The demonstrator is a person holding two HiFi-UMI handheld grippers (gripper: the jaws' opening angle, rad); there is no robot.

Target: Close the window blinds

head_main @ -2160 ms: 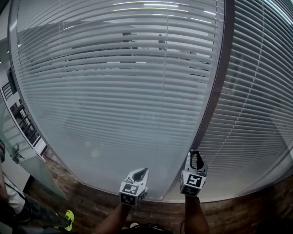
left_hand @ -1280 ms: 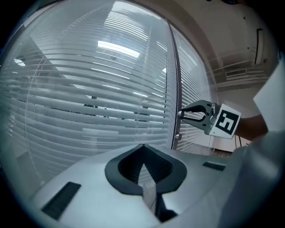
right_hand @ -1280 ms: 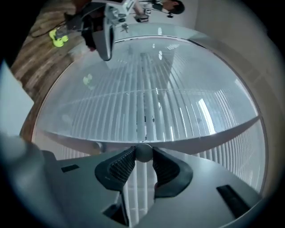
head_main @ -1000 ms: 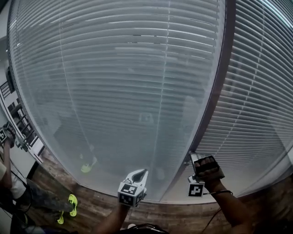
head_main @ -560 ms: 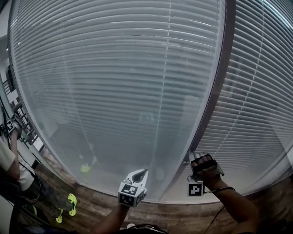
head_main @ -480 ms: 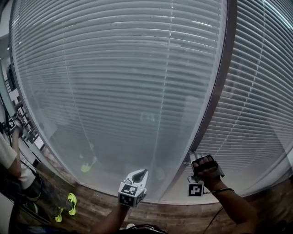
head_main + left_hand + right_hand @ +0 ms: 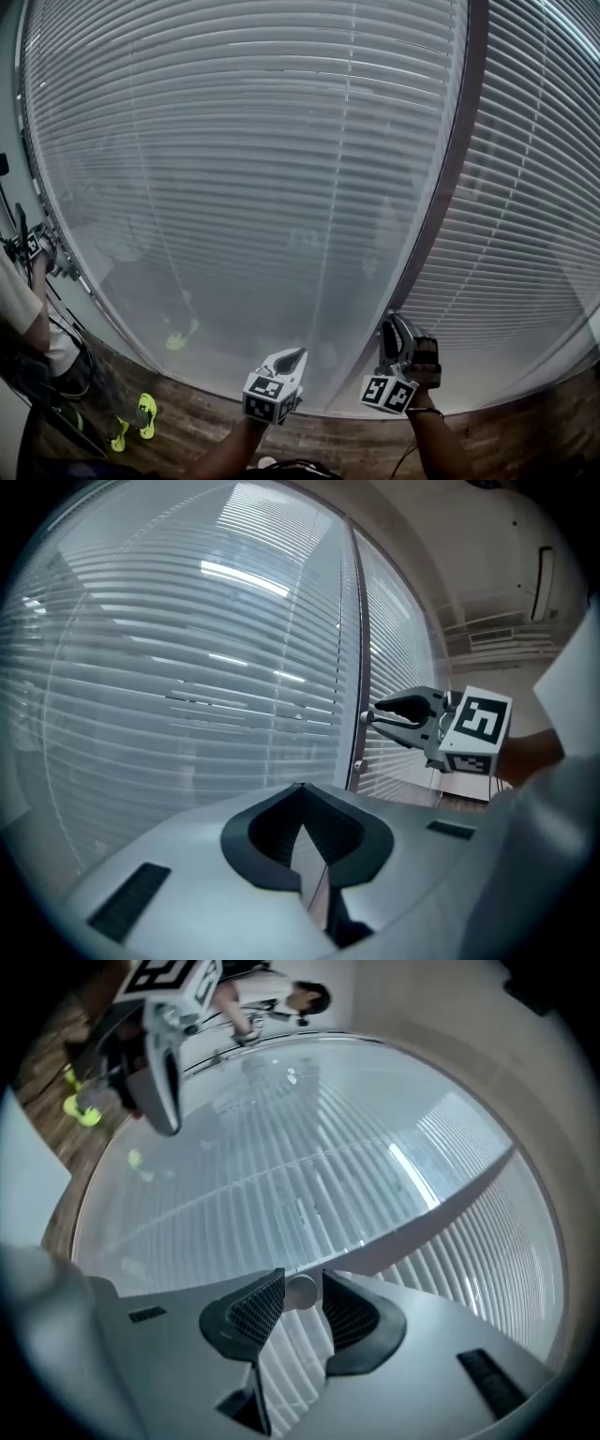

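Right gripper view shows the step in hand: the right gripper [image 7: 301,1279] has its jaws drawn in on the small round knob [image 7: 300,1293], one ribbed pad against each side of it. The knob sits on the dark frame [image 7: 441,1206] that divides the two window panels. We judge this knob to be the tilt control for the blinds [image 7: 309,1171], so the present step is turning the slats shut by twisting the knob. From the right gripper, the blinds lie directly ahead and spread up and to the left. The frame runs upward from the jaw tips, and a second panel of slats lies to the right of it. The left gripper [image 7: 292,356] hangs just to the left of the right gripper and points at the same blinds. Its jaws are together with nothing between them, and we judge it to have no part in this step. In the head view the slats ahead look nearly flat and overlapped, with only faint shapes showing through, so we judge the task to be close to done. The next move calls for a square grip, so that the pads do not slip off the round knob. We would then twist until the slats overlap fully or the knob resists, open the jaws and draw straight back.
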